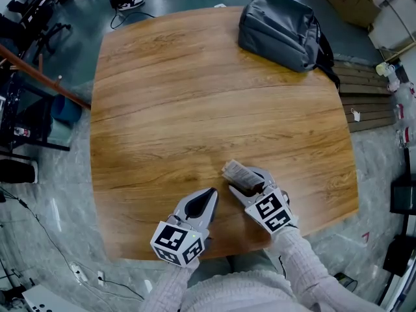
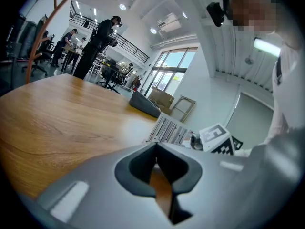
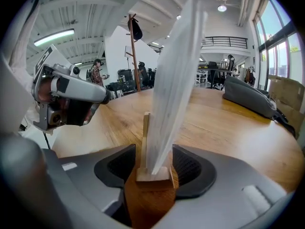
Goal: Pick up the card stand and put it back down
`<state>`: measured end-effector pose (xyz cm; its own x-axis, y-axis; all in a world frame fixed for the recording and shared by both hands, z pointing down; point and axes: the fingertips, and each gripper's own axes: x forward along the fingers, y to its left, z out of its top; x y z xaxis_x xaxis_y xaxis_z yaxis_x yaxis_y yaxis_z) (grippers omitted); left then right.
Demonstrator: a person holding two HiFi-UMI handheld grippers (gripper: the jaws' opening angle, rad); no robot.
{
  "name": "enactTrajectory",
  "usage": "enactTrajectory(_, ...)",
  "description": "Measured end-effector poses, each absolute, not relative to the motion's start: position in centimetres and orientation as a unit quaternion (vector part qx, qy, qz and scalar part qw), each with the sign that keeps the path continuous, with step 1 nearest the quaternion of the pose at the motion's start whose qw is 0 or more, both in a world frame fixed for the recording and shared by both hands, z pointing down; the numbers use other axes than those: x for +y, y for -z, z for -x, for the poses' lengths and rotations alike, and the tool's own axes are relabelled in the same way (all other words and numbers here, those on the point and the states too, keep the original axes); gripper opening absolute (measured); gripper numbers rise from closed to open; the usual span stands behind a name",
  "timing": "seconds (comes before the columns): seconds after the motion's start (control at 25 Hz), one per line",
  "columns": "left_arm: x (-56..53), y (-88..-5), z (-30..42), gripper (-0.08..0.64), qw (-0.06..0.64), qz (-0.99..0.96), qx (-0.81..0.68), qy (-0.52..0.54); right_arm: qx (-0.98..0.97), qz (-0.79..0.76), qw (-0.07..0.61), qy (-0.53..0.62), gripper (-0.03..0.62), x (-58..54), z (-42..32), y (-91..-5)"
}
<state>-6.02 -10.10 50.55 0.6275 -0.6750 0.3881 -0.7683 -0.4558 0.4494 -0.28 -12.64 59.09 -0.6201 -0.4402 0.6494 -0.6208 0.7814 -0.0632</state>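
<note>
The card stand [image 1: 239,173] is a small wooden base [image 3: 153,174] holding a pale upright card [image 3: 176,80]. It stands on the wooden table [image 1: 195,96] near the front edge. My right gripper [image 1: 249,182] is around the base, one pad on each side; the pads do not visibly press, so the jaws are open. My left gripper [image 1: 209,195] rests on the table just left of it, jaws shut and empty. In the left gripper view [image 2: 156,152] the card stand [image 2: 167,130] shows to the right; in the right gripper view the left gripper [image 3: 66,97] is at the left.
A grey backpack [image 1: 283,31] lies at the table's far right corner. The table's front edge runs just under both grippers. Chairs and cables stand on the floor to the left, boxes and wooden slats to the right. People stand far off in the room.
</note>
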Motion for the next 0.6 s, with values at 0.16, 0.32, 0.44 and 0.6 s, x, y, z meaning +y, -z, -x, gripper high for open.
enactTrajectory(0.16, -9.7, -50.0, 5.9, 0.008, 0.298, -0.853, -0.42, -0.081, -0.888, -0.313, 0.308, -0.138, 0.239, -12.5, -0.2, -58.1)
enactTrajectory(0.32, -9.5, -49.1, 5.6, 0.008, 0.286, -0.862, -0.411, -0.083, -0.884, -0.341, 0.289, -0.135, 0.238, -12.5, -1.9, -55.9)
enactTrajectory(0.44, -9.4, -48.0, 5.8, 0.009, 0.272, -0.867, -0.409, -0.086, -0.881, -0.361, 0.281, -0.119, 0.238, -12.3, -3.5, -53.7)
enactTrajectory(0.6, -9.6, -45.7, 5.5, 0.008, 0.244, -0.876, -0.408, -0.078, -0.878, -0.383, 0.262, -0.12, 0.233, -11.4, -5.3, -51.0)
